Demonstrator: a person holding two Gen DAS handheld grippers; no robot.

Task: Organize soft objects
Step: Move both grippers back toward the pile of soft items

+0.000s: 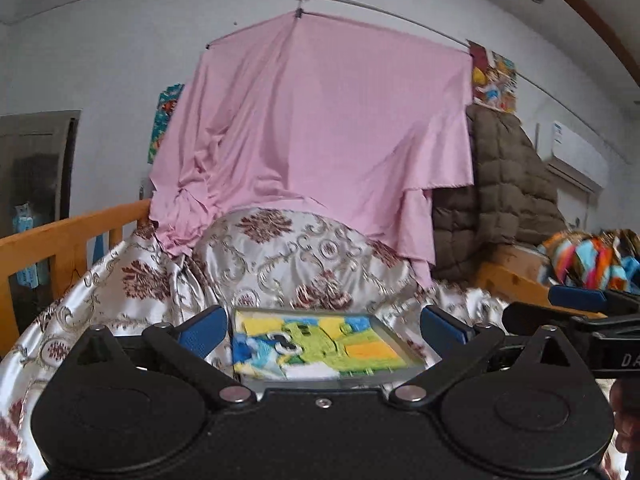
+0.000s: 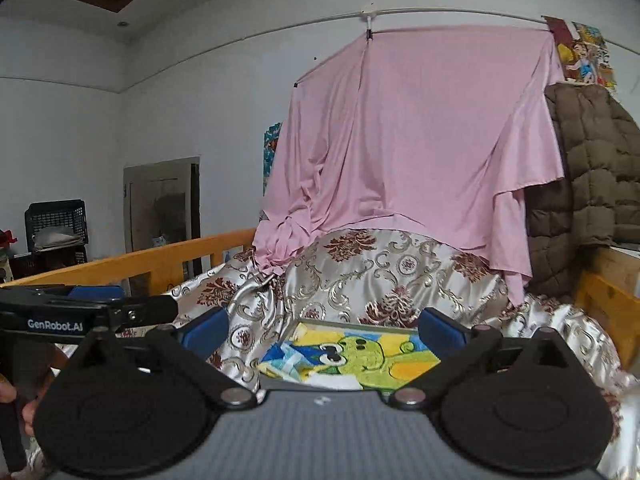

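You had both the left gripper and right gripper spread wide with nothing in them, hovering side by side over the cartoon towel lying flat on the floral bedspread.

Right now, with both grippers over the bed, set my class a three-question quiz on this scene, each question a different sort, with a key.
1. True or false: the left gripper is shut on the cartoon towel.
2. Multiple choice: the pink sheet hangs from (A) a wall line, (B) the bed rail, (C) a crate.
3. Fill in: to the right of the pink sheet hangs a brown quilted ____.

Key: 1 false, both it and the right gripper are open; 2 A; 3 coat.
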